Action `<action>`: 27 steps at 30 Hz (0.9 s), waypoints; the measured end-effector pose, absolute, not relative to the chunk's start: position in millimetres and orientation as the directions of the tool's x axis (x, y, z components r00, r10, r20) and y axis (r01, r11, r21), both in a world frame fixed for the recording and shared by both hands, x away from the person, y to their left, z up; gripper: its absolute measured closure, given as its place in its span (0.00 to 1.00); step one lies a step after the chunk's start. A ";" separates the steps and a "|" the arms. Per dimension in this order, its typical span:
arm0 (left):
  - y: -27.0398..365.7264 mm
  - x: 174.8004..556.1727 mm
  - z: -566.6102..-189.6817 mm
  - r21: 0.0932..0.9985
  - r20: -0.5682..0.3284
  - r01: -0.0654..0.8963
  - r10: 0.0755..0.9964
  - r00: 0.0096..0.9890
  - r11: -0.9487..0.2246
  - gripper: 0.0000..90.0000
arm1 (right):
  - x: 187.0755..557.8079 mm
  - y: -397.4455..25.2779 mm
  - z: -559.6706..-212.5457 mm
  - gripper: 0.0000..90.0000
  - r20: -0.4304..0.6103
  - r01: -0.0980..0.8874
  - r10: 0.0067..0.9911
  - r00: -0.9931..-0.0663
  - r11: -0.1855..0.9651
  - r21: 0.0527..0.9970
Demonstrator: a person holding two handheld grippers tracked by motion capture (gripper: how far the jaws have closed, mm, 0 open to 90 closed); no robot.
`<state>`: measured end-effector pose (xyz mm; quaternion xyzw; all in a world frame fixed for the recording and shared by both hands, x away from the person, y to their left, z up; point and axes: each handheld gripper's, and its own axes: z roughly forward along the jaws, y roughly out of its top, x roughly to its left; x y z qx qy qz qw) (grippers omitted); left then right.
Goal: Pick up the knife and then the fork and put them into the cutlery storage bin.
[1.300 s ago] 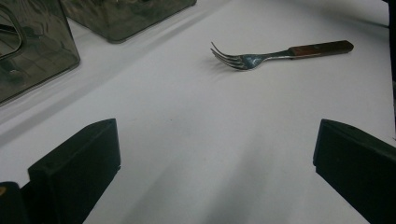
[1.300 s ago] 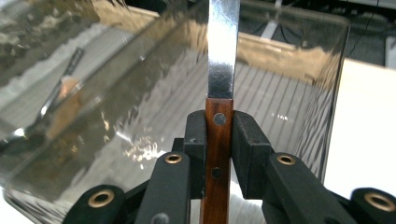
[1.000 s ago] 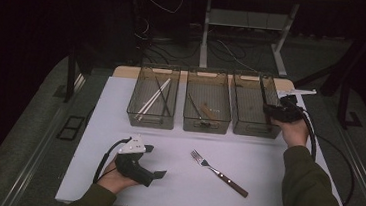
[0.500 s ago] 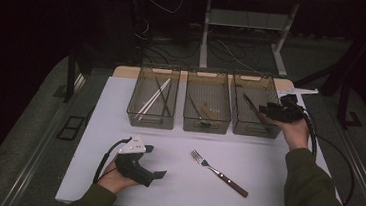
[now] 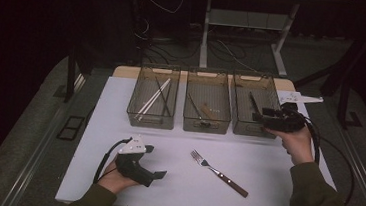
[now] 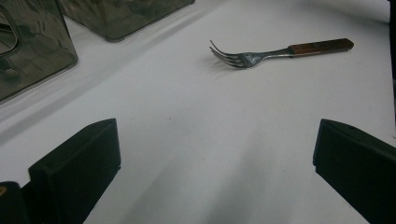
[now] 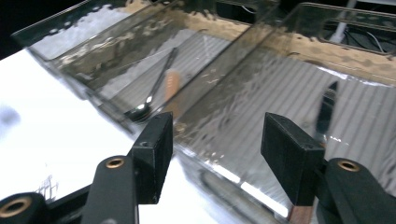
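Observation:
A fork [image 5: 217, 173] with a wooden handle lies on the white table between my hands; in the left gripper view the fork [image 6: 280, 51] is ahead of the jaws, tines to the left. My left gripper [image 5: 158, 161] rests on the table left of it, open and empty [image 6: 217, 135]. My right gripper [image 5: 259, 117] hovers at the near right part of the right bin [image 5: 241, 130], open with nothing between its fingers [image 7: 217, 121]. A dark knife [image 5: 254, 101] lies inside that bin, and the knife [image 7: 327, 109] is apart from the jaws.
Three clear bins stand in a row at the back. The left bin [image 5: 150, 120] holds chopsticks [image 5: 154, 98]. The middle bin [image 5: 205, 125] holds a spoon [image 7: 149, 100] and a wooden-handled piece. A cable [image 5: 333, 146] trails from the right gripper.
The right gripper held the knife over the right bin; the knife now lies in the bin and the gripper has drawn back toward the near edge, open. The left hand stayed still.

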<state>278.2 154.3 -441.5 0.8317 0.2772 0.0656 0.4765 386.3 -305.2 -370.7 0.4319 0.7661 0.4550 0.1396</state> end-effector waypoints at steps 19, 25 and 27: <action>154.9 277.6 -440.7 0.828 -0.146 0.392 0.522 0.840 -0.400 0.00 | 328.7 -278.1 -383.6 0.45 0.166 0.503 0.715 -0.680 0.289 0.814; 155.1 277.6 -440.6 0.827 -0.143 0.390 0.521 0.842 -0.404 0.00 | 314.4 -271.6 -392.4 0.46 0.163 0.508 0.693 -0.702 0.328 0.796; 155.1 277.5 -440.5 0.828 -0.143 0.390 0.522 0.841 -0.403 0.00 | 309.8 -268.6 -394.4 0.48 0.164 0.512 0.685 -0.710 0.343 0.788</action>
